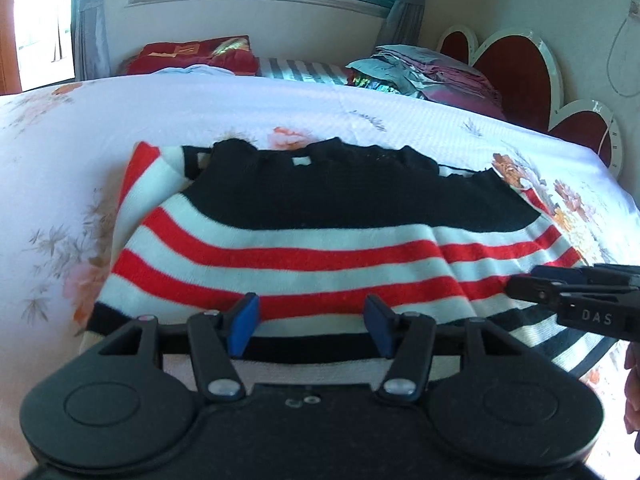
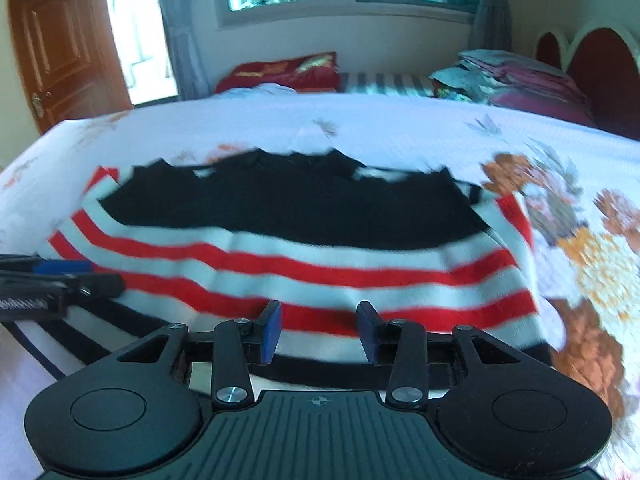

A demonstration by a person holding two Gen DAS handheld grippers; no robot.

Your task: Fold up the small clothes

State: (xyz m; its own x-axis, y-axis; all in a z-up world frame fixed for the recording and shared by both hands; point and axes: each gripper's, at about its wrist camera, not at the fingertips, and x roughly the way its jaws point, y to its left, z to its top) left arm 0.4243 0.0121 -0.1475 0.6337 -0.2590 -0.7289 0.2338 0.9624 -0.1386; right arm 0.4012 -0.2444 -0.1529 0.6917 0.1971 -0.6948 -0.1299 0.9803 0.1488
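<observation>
Striped sweater (image 1: pixel 304 236) lies flat on floral bedsheet (image 1: pixel 240 112), black band toward the far side. Left gripper (image 1: pixel 311 326) and right gripper (image 2: pixel 318 330) hover over sweater's near hem, jaws partly parted, gripping nothing.

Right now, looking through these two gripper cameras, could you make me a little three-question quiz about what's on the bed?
1. True or false: the striped red, white and black knitted sweater lies on a plain grey blanket.
2. Multiple choice: the jaws of the left gripper are a) clamped on the sweater, b) open with nothing between the pads, c) holding a pillow.
3. Fill in: the pile of folded grey and maroon cloth sits at the far edge of the bed beside the red heart-shaped ____.

Key
1. False: it lies on a white floral bedsheet.
2. b; the right gripper is open too.
3. headboard.
</observation>
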